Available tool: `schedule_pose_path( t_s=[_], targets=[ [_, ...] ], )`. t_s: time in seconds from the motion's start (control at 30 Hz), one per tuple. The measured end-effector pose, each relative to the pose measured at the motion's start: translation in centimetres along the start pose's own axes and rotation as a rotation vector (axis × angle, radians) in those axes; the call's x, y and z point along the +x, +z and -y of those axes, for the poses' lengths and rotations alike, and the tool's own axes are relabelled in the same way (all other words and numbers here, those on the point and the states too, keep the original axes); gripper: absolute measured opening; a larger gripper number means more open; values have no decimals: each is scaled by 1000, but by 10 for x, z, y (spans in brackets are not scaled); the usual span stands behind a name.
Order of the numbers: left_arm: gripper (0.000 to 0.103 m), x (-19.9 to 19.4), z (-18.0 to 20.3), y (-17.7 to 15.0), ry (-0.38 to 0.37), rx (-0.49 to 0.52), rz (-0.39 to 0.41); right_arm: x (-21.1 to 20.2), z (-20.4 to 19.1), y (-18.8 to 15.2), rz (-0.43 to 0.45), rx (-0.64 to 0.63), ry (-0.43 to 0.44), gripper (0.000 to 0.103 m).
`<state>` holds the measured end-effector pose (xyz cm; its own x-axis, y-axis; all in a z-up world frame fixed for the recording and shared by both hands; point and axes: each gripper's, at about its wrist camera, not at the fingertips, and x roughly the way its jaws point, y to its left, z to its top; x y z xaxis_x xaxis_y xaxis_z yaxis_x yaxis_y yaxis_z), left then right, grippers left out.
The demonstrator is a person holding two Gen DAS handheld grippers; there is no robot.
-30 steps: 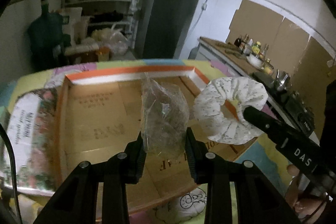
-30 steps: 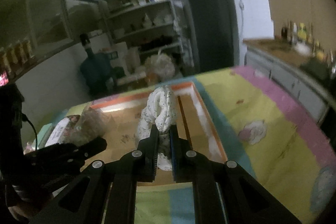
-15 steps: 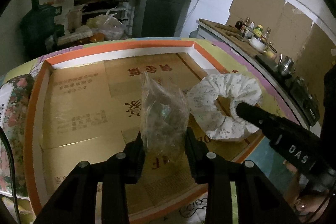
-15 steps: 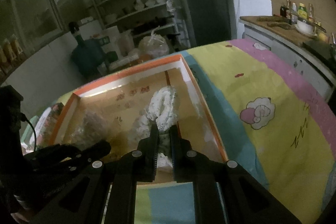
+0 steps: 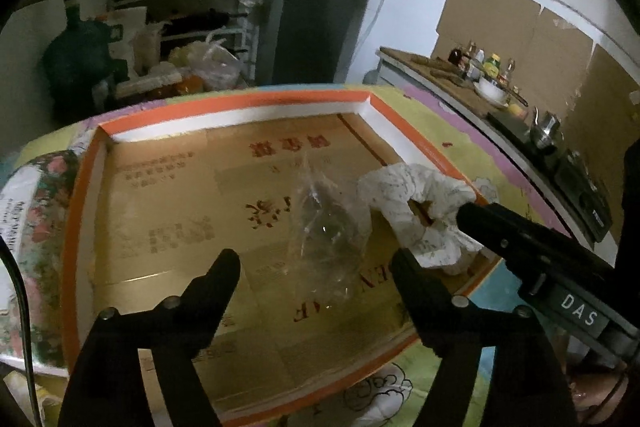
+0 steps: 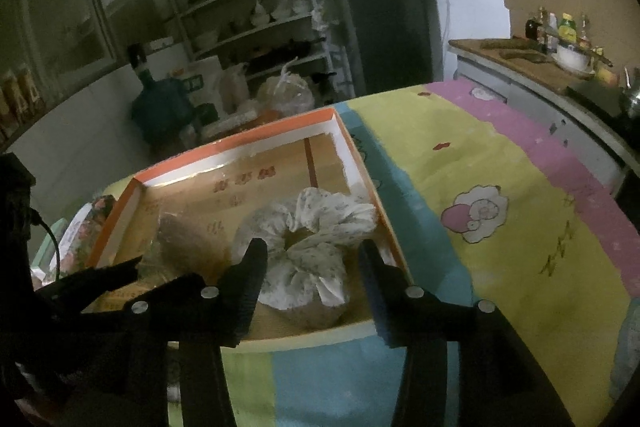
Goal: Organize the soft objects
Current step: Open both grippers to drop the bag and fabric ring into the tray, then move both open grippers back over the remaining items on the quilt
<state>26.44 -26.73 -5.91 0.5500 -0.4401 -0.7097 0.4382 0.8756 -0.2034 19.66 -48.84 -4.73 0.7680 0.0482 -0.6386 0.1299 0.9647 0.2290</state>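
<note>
A clear crumpled plastic bag (image 5: 328, 227) lies on the floor of the orange-rimmed cardboard box (image 5: 240, 107). It sits free between the opening jaws of my left gripper (image 5: 316, 263), and the pads do not touch it. To its right a white flowered fabric ring (image 5: 412, 199) rests against the box's right wall. In the right wrist view that fabric ring (image 6: 312, 227) lies slumped in the box (image 6: 240, 143) between the opening jaws of my right gripper (image 6: 312, 251), with neither pad pressing on it. The bag (image 6: 180, 239) shows at the left.
A flowered packet (image 5: 24, 227) lies outside the box's left wall. A colourful cartoon cloth (image 6: 480, 187) covers the table to the right. A counter with bottles and a bowl (image 5: 488, 83) runs along the right wall. Shelves and a dark fridge (image 5: 320, 7) stand behind.
Both grippers went from shut to wide apart. The plastic bag and the fabric ring left their pads and dropped onto the box floor, where the ring collapsed.
</note>
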Motion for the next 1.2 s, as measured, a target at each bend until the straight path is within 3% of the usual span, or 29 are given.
schedule_pose_path(
  t_s=[0.17, 0.43, 0.7, 0.97, 1.2],
  targets=[
    [86, -20, 3, 1, 8, 22, 64, -11, -1, -1, 24, -2, -3, 55],
    [86, -62, 16, 1, -11, 79, 162, -32, -11, -4, 67, -9, 2, 60],
    [87, -109, 6, -7, 5, 60, 225, -74, -26, -12, 156, 24, 48, 75],
    [87, -162, -23, -24, 1, 15, 329, -120, -60, -26, 230, 11, 50, 75],
    [87, -196, -45, -41, 60, 21, 393, -142, -93, -42, 265, -29, 68, 75]
  ],
)
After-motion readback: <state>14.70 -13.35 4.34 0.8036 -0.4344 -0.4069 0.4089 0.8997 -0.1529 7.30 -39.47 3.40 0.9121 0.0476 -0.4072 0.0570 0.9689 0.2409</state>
